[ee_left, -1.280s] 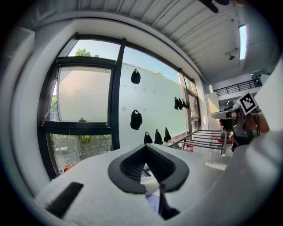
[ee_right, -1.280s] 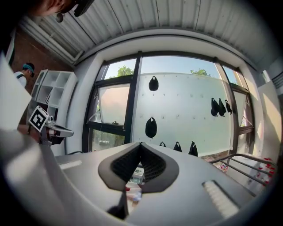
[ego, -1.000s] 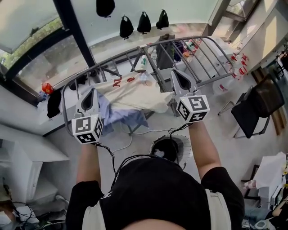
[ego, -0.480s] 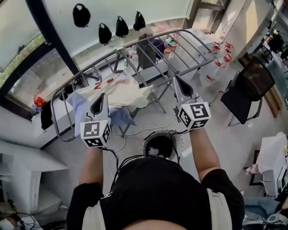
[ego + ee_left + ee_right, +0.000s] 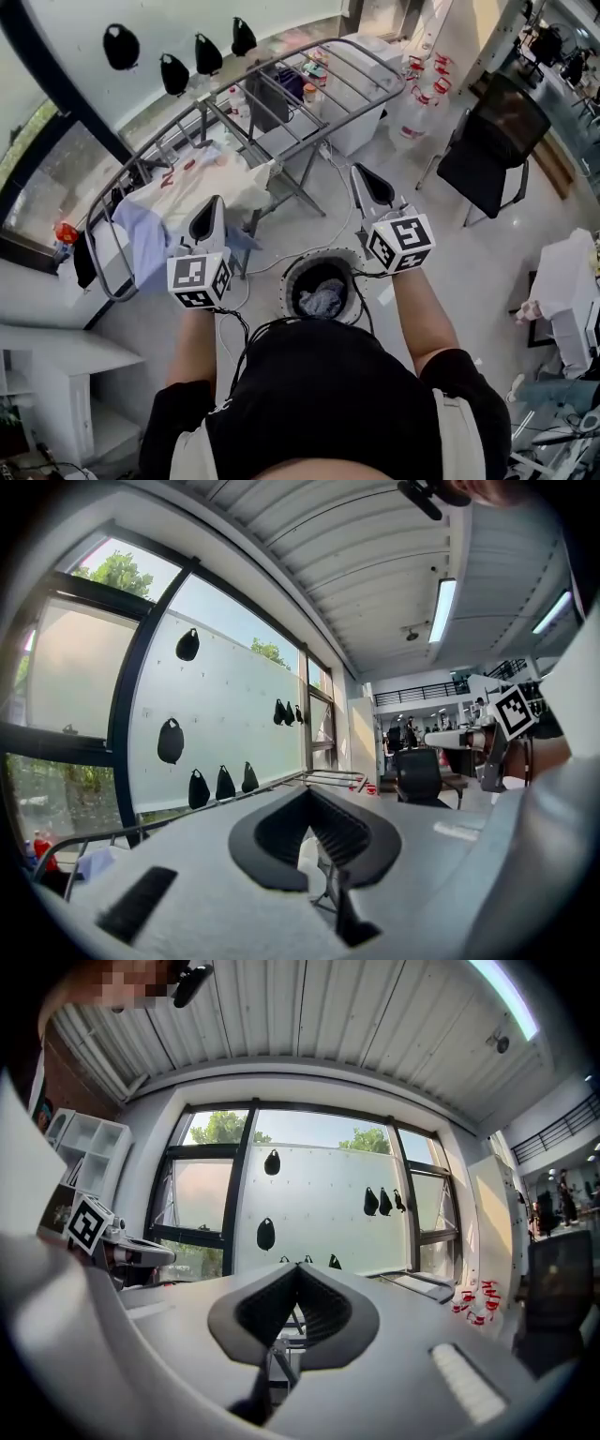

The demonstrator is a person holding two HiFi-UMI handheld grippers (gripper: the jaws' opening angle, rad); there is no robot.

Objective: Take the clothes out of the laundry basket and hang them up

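Observation:
A round laundry basket [image 5: 292,277] stands on the floor just in front of the person, with a grey-blue garment [image 5: 322,299] bunched inside. Behind it is a metal drying rack [image 5: 281,89]. A cream shirt [image 5: 202,185] and a pale blue garment [image 5: 142,239] hang over the rack's left end. My left gripper [image 5: 208,211] is shut and empty, held level above the floor left of the basket. My right gripper [image 5: 367,183] is also shut and empty, right of the basket. Both gripper views look along closed jaws at the window wall.
A black chair [image 5: 492,136] stands at the right, and a white box [image 5: 567,305] sits by the right edge. Red-capped bottles [image 5: 424,80] are grouped beyond the rack. Black bags [image 5: 173,70] hang on the window wall. Cables lie on the floor near the basket.
Both grippers have drawn back from the rack and the hung shirt toward the basket. The view has swung so the rack sits farther left and the basket's contents show.

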